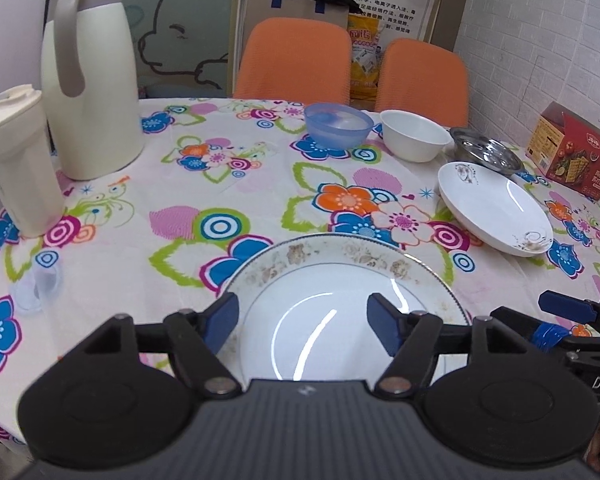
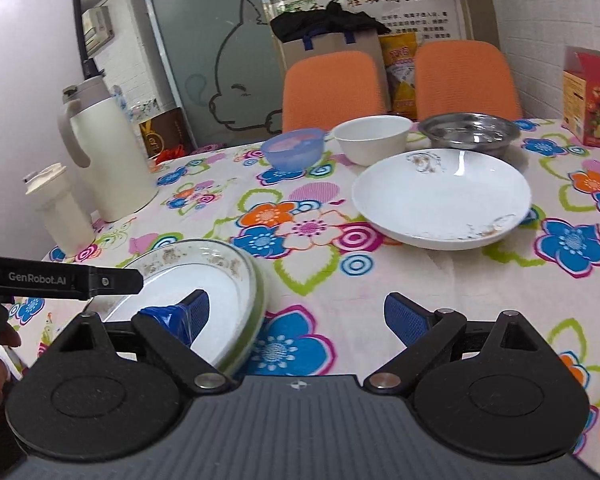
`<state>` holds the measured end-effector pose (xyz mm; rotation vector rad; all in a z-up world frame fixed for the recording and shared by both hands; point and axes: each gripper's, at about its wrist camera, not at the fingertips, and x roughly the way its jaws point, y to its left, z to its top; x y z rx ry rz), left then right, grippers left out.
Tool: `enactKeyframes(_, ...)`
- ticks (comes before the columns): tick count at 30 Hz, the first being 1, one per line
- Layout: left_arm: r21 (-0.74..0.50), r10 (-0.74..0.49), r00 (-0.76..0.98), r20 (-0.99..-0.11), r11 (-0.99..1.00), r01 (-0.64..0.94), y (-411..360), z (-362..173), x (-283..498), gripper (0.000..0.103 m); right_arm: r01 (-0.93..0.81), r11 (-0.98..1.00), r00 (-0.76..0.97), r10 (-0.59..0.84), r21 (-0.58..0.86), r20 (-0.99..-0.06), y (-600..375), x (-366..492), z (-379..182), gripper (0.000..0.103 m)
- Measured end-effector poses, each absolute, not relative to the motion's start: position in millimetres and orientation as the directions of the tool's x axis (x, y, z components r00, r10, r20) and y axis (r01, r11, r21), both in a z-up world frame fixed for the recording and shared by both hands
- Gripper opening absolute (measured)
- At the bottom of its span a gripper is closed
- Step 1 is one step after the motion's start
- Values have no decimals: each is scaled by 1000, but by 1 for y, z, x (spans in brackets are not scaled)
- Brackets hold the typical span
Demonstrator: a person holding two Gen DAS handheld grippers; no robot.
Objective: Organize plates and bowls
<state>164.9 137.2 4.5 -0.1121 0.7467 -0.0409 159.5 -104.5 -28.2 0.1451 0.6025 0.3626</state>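
Left gripper [image 1: 302,320], jaws spread wide, above a gold-patterned plate [image 1: 340,280] on the flowered tablecloth [image 1: 180,208]. Beyond the plate to the right lies a white dish [image 1: 496,212]; behind that dish stand a steel bowl [image 1: 486,154], a white bowl [image 1: 414,134] and a blue bowl [image 1: 338,124]. Far left of the plate: a cream jug [image 1: 88,92] and tumbler [image 1: 18,168]. The right gripper's [image 1: 568,312] blue fingertip enters just right of the plate.

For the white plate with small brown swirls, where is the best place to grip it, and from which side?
Grip the white plate at its near rim, coming in low from the right gripper's side. The rim flares up off the tablecloth, so one finger could probably slip under it. The far edge is crowded by the steel bowl, so avoid that side.
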Motion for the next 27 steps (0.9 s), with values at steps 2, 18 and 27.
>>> enactKeyframes(2, -120, -93, 731, -676, 993, 16, 127, 6, 171, 72, -249, 937, 779, 344, 246, -524, -122, 162, -28, 82)
enactKeyframes(18, -95, -152, 683, -715, 988, 120, 27, 9, 248, 75, -82, 951, 820, 234, 298, -523, -214, 185, -32, 82)
enactKeyframes(27, -53, -143, 670, -729, 987, 152, -4, 8, 278, 76, -69, 959, 823, 210, 274, -527, -241, 215, -27, 82)
